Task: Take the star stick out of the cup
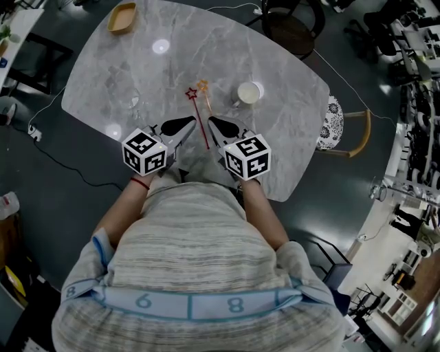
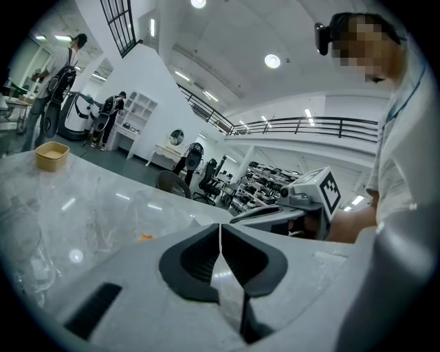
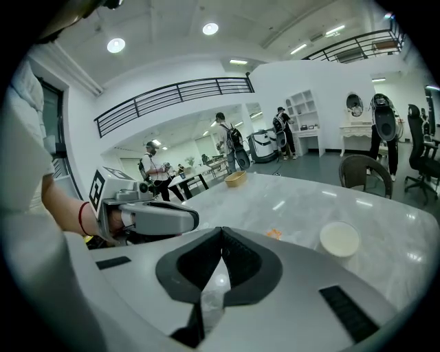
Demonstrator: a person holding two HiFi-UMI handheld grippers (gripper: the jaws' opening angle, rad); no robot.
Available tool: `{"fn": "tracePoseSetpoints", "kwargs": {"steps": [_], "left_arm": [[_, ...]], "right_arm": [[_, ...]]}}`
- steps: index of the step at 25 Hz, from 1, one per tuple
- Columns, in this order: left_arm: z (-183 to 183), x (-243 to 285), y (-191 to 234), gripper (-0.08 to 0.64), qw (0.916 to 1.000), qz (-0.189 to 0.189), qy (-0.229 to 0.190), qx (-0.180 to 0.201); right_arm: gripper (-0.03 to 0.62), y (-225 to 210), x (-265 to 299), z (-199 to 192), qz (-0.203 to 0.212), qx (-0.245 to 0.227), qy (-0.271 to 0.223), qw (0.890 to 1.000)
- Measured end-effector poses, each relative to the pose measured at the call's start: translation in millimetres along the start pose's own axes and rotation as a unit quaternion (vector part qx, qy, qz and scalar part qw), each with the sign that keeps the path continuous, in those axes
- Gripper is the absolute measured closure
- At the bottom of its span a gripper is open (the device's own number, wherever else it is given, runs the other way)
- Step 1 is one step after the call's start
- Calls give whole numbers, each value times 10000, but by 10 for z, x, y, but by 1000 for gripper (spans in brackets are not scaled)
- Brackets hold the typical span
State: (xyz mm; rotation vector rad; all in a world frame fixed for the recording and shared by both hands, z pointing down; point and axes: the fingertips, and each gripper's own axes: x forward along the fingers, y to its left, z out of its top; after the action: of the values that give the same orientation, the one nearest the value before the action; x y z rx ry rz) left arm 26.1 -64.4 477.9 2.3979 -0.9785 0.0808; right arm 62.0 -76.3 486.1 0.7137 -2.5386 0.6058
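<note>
The red star stick [image 1: 199, 120] lies flat on the surface [image 1: 137, 75], out of the cup [image 1: 249, 93]. Its star end points away from the person and its thin shaft runs back between the two grippers. Just beside it on the right lies an orange star stick [image 1: 203, 88], also flat, with its star close to the red one. Whether the two sticks touch cannot be told.

The cup is white and stands upright to the right of the stars, apart from them, with nothing sticking out of its mouth.

The left gripper [image 1: 191, 120] sits low over the near part of the surface, just left of the red shaft. In its own view its fingers [image 2: 199, 258] are clenched tip to tip, with nothing between them. The right gripper [image 1: 212, 121] sits just right of the shaft. Its fingers [image 3: 244, 265] are likewise pressed together at the tips and grasp nothing. The two grippers angle in towards each other, tips near but apart, with the red shaft in the gap. Neither is seen touching a stick.

The person's left wrist carries a red band [image 1: 140, 183].

At the far left corner of the surface stands a tan bowl [image 1: 122, 18], well apart from everything else. A dark chair [image 1: 289, 24] stands beyond the far edge, and a wooden chair with a patterned cushion [image 1: 334, 124] stands at the right edge.
</note>
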Motion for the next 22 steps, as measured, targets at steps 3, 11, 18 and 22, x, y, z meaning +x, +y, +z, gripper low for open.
{"fn": "tracePoseSetpoints", "kwargs": {"steps": [3, 11, 18, 22], "left_arm": [[-32, -6, -10, 543, 10000, 19, 16, -24], [-71, 39, -38, 543, 10000, 21, 42, -61], [-147, 30, -10, 543, 9998, 67, 110, -119], [-159, 40, 0, 543, 9998, 82, 114, -149]], "right_arm": [[581, 5, -32, -20, 12, 31, -9, 10000], [581, -27, -37, -107, 15, 31, 108, 9999], [581, -41, -2, -210, 19, 22, 257, 9997], [581, -65, 7, -228, 6, 14, 290, 9996]]}}
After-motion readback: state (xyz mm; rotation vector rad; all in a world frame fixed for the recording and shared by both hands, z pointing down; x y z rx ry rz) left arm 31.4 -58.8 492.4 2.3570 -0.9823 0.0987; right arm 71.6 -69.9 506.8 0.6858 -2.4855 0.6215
